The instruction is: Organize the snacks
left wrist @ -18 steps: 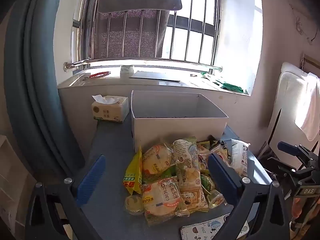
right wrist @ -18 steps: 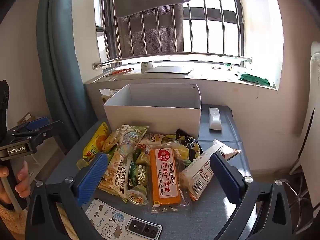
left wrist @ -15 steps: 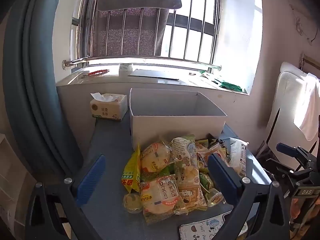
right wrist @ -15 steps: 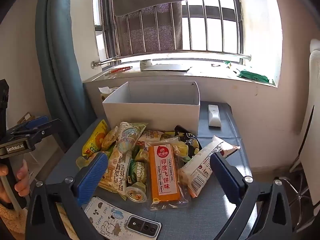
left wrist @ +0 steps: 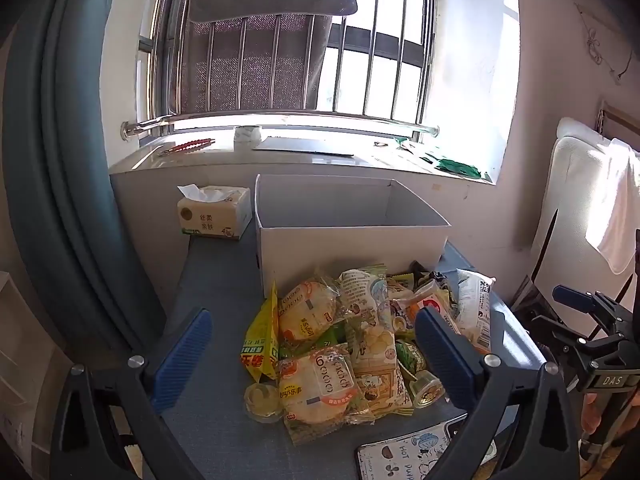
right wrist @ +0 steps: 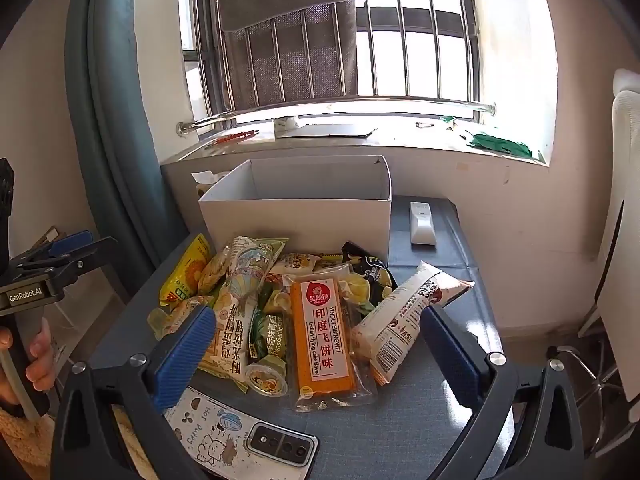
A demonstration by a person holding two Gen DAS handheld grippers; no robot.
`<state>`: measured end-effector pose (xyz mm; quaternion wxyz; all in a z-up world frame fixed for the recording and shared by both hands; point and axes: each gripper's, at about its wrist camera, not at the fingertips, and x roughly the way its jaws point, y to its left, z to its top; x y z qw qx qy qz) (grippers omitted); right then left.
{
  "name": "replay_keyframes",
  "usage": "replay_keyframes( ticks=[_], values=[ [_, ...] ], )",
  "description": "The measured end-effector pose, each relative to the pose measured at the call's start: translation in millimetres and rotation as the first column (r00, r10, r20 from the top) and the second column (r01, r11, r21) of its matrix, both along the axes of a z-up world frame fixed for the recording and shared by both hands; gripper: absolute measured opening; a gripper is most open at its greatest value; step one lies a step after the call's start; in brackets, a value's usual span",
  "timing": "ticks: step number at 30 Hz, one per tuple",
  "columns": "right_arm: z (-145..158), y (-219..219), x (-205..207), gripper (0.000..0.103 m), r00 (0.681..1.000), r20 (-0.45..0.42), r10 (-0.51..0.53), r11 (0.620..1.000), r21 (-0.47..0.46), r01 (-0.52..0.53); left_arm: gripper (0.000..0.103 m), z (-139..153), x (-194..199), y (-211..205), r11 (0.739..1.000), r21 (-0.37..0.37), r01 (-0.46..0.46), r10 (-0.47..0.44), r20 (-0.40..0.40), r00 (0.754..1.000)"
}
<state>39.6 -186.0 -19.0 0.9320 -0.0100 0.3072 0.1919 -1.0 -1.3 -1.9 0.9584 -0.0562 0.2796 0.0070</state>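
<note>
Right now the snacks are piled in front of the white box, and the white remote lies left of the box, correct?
Not quite. The snacks are piled in front of the white box, but the right wrist view shows the white remote lying to the right of the box.

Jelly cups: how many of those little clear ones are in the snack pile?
3 that I can see: one at the pile's near left corner, one near the phone, one mid-pile. More may hide under the packets.
</note>
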Motion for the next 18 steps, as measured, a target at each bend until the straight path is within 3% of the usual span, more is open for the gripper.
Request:
replay_keyframes(
  ticks=[18],
  values=[
    [-5.5, 0.1, -2.0, 0.103, 1.0, -0.015, 0.001, 1.0, -0.001, -0.001, 0.103, -4.0, -0.9, -2.1, 1.0, 0.005, 0.0, 0.0, -0.009, 1.0]
  ],
)
